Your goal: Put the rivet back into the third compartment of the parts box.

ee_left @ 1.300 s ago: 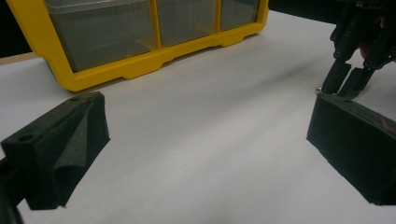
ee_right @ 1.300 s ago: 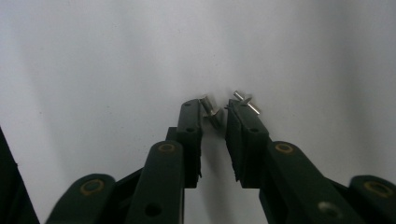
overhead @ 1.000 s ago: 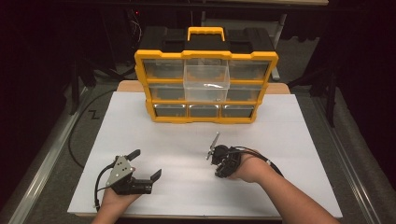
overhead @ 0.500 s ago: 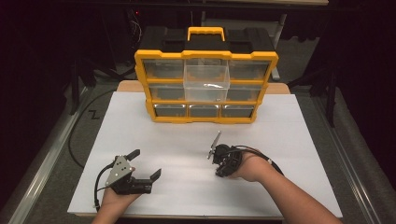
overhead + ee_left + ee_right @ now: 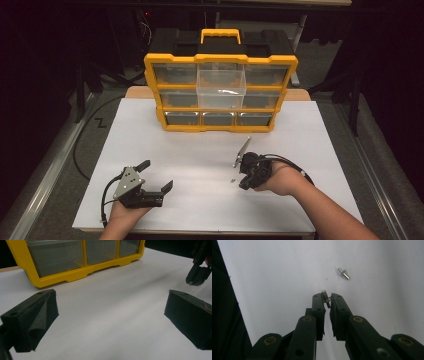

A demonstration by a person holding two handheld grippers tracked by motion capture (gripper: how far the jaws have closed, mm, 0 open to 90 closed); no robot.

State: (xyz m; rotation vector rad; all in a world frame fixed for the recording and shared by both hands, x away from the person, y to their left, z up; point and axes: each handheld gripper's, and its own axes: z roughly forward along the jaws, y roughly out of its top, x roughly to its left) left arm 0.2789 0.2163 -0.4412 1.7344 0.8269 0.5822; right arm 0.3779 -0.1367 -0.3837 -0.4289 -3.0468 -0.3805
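One small silver metal pin (image 5: pixel 325 295) sits pinched between the nearly closed jaws of the right gripper (image 5: pixel 327 297), low over the white table sheet (image 5: pixel 200 150); a second matching pin (image 5: pixel 343 273) lies loose just beyond. Looks like early days to me: the clear pulled-out drawer (image 5: pixel 221 89) of the yellow organizer box (image 5: pixel 220 92) waits well away, and the left gripper (image 5: pixel 156 176) rests wide apart, holding nothing.

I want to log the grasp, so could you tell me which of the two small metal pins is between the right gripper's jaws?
The upright pin at the right gripper tips; the other pin lies loose beyond them.

no readable text, labels, brands, numbers or signs anywhere
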